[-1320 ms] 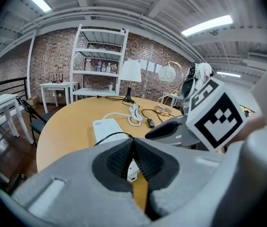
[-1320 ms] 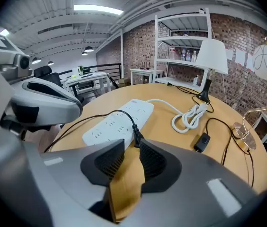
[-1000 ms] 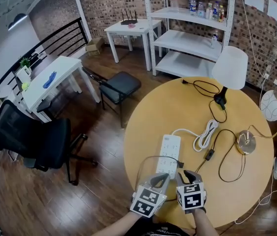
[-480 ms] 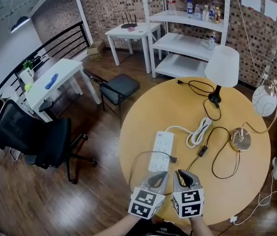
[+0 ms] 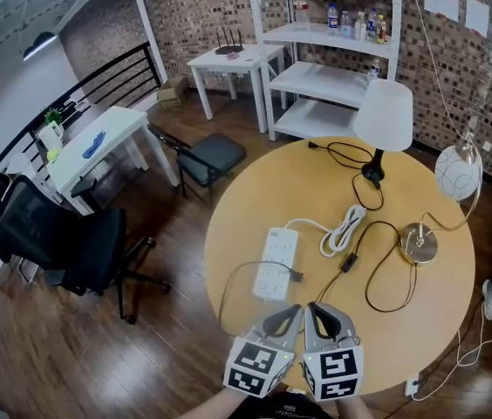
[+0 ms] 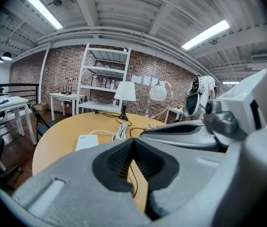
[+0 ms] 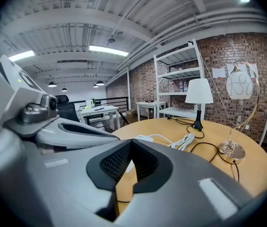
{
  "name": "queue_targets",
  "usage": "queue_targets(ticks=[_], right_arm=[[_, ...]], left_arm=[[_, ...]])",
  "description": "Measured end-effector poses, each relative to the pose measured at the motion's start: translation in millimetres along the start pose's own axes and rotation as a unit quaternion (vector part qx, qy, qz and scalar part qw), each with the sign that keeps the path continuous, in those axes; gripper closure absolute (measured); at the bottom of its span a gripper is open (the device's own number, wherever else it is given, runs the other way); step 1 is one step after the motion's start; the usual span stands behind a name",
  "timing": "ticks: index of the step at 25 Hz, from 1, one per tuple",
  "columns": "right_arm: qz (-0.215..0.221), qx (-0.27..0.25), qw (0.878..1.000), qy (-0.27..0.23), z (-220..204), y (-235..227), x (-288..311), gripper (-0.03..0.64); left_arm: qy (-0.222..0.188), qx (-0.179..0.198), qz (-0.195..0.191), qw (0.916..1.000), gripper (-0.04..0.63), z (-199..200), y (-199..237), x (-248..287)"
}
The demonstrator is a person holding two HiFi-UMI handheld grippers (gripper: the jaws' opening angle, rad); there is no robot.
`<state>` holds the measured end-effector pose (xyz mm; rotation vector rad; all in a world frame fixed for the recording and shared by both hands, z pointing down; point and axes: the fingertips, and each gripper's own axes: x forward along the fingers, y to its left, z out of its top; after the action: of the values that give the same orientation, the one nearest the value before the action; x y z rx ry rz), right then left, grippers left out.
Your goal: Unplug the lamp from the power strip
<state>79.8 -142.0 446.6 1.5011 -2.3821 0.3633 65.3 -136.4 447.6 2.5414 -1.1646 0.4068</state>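
Two grippers hung side by side over the near edge of the round table (image 5: 255, 190), both clenched on nothing. The left gripper (image 5: 288, 315) had its jaws pressed together with only bare table beyond them. The right gripper (image 5: 317, 312) had just been closing, with nothing between its jaws.

The power strip (image 5: 276, 262) lay flat towards the near side of the table. A dark plug (image 5: 297, 276) rested just beside its right edge, apparently out of the sockets, though whether it touched the strip could not be told. By its cord, this plug seemed to belong to the lamp (image 5: 419, 243) with the brass base, standing well apart at the right.

The main risk seemed to be the thin cord (image 5: 228, 291), which looped out past the table's near edge close to the grippers. A gripper catching that loop could drag the plug off the table, shift the strip or tug the lamp. The black wiring spread across the tabletop could snag in the same way.

No container stood on the table. The shelf unit (image 5: 333, 81) behind held several bottles (image 5: 342, 14) on its top level, their contents too small to make out. A cardboard box (image 5: 173, 86) sat on the floor by the wall, and what was in it could not be seen.
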Motion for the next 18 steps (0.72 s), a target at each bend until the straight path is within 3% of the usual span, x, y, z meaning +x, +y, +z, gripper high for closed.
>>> queue_targets(ticks=[18], right_arm=[[0.012, -0.004, 1.000, -0.017, 2.7, 2.3, -24.4, 0.615]], left_arm=[[-0.005, 0.011, 0.041, 0.9991, 0.594, 4.6, -13.1, -20.5]])
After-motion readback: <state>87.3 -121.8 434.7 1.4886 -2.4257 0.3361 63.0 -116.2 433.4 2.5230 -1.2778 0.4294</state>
